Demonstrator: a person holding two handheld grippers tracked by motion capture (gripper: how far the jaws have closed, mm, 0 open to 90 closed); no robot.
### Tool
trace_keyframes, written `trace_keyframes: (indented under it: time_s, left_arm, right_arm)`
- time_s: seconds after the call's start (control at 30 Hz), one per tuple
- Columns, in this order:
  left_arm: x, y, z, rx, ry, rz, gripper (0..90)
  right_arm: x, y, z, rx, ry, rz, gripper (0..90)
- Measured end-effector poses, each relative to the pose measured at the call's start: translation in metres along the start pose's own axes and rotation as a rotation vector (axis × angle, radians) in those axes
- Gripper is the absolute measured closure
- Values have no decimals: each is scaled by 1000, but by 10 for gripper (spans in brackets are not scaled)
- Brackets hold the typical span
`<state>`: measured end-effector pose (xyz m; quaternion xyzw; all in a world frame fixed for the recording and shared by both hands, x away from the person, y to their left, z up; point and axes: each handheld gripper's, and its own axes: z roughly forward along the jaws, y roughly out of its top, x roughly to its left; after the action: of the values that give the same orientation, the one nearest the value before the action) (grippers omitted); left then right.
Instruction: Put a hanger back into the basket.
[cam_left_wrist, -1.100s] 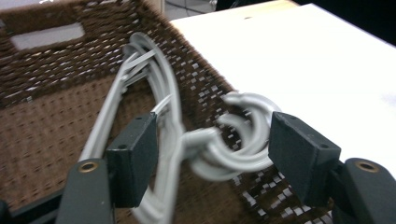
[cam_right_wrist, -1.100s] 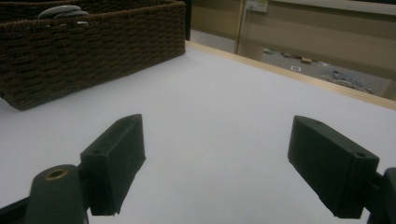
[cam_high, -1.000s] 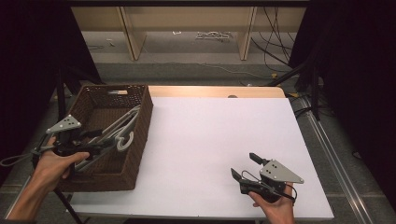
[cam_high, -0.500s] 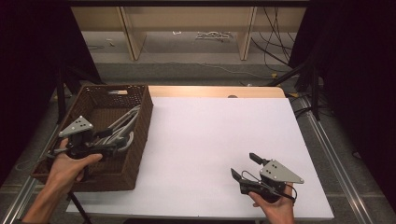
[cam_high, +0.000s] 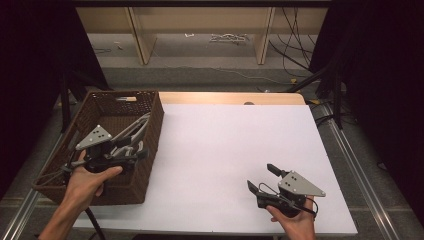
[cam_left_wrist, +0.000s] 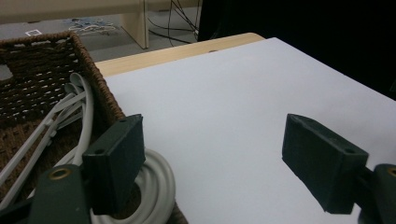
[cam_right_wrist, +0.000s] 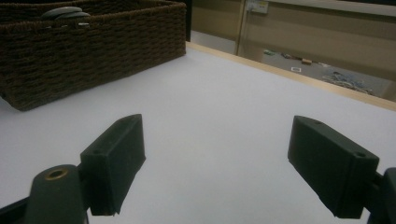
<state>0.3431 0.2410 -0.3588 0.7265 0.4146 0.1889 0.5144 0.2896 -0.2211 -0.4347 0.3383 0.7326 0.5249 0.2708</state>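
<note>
Left claw (cam_high: 142, 152) shifted toward basket's near corner, jaws just opened, empty | right claw (cam_high: 260, 179) agape, empty, over white tabletop (cam_high: 235, 150) | risk: grey looped cable (cam_left_wrist: 154, 186) beside left jaw snags, slips over brown woven wicker basket (cam_high: 150, 125) rim.

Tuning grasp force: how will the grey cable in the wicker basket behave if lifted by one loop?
The grey cable lies in loose curved loops, so it is probably floppy and would uncoil and dangle. Its sheath looks smooth, so it may slip. Strands drape over the wicker basket rim and could snag there.

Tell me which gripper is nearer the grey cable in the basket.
Left. The left gripper hovers over the basket, right beside the grey cable, jaws open. The right gripper rests far off across the white table.
</note>
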Motion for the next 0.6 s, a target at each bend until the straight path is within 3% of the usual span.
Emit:
trace_keyframes:
  time_s: [0.37, 0.47, 0.6]
  left_arm:
    - [-23, -2, 7, -7, -21, 14, 195]
    - [-29, -4, 11, -10, -31, 30, 193]
    - [-37, -6, 15, -14, -49, 48, 193]
  right_arm:
    - [0, 0, 0, 4, 3, -6, 197]
    - [1, 0, 0, 9, 7, 14, 196]
    - [0, 0, 0, 3, 4, -2, 196]
